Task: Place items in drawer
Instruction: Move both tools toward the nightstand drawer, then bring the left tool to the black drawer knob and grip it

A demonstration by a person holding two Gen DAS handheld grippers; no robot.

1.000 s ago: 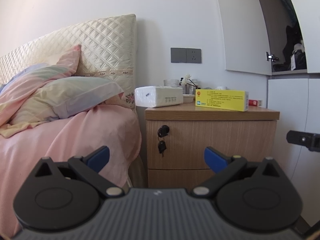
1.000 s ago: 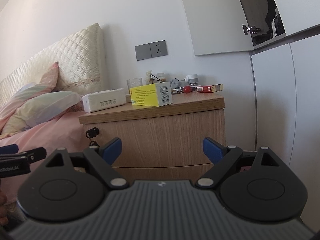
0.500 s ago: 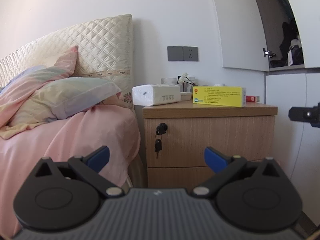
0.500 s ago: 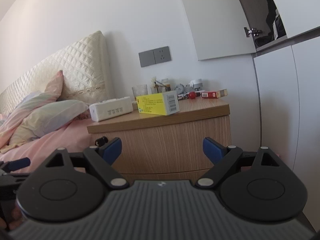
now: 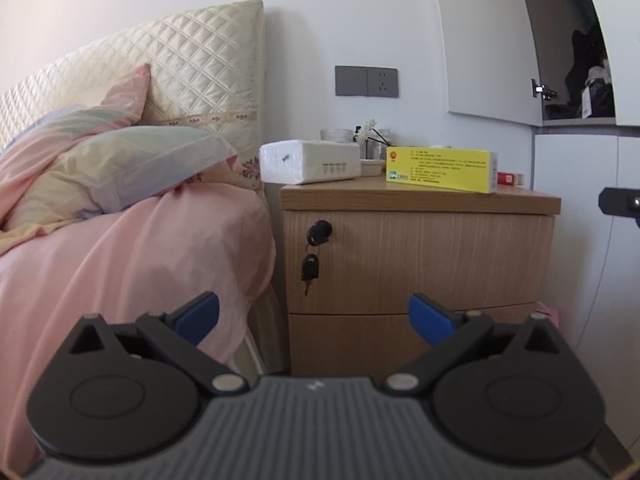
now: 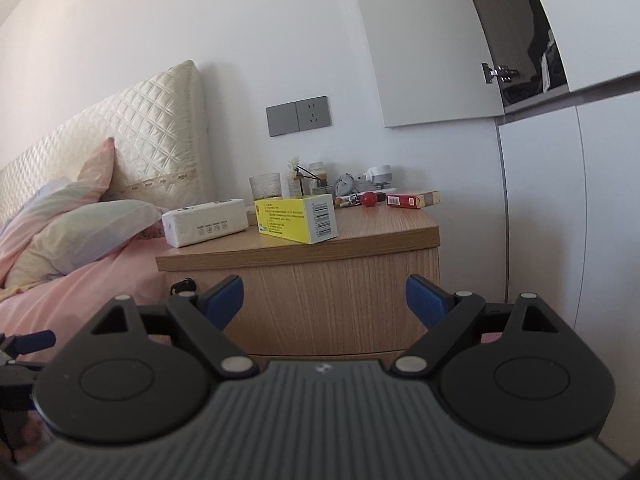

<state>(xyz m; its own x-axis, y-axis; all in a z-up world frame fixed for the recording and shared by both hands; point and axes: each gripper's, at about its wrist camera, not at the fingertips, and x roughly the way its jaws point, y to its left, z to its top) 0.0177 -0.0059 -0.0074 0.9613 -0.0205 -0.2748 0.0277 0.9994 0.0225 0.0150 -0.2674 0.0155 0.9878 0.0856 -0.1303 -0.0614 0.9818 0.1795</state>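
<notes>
Both tools face the nightstand; the left tool (image 5: 312, 312) and right tool (image 6: 324, 294) stand wide open and empty. The yellow box (image 6: 296, 218) lies on the surface (image 6: 360, 232), long axis running left to right, above and ahead of each tool. The top drawer (image 5: 420, 260) is closed below it. The right tool appears nearer the box, the left nearer the key (image 5: 311, 268).

On the nightstand (image 5: 420, 200), the tissue pack (image 5: 308, 160) lies at nine o'clock of the box (image 5: 440, 170), the bed (image 5: 120, 248) beyond.
</notes>
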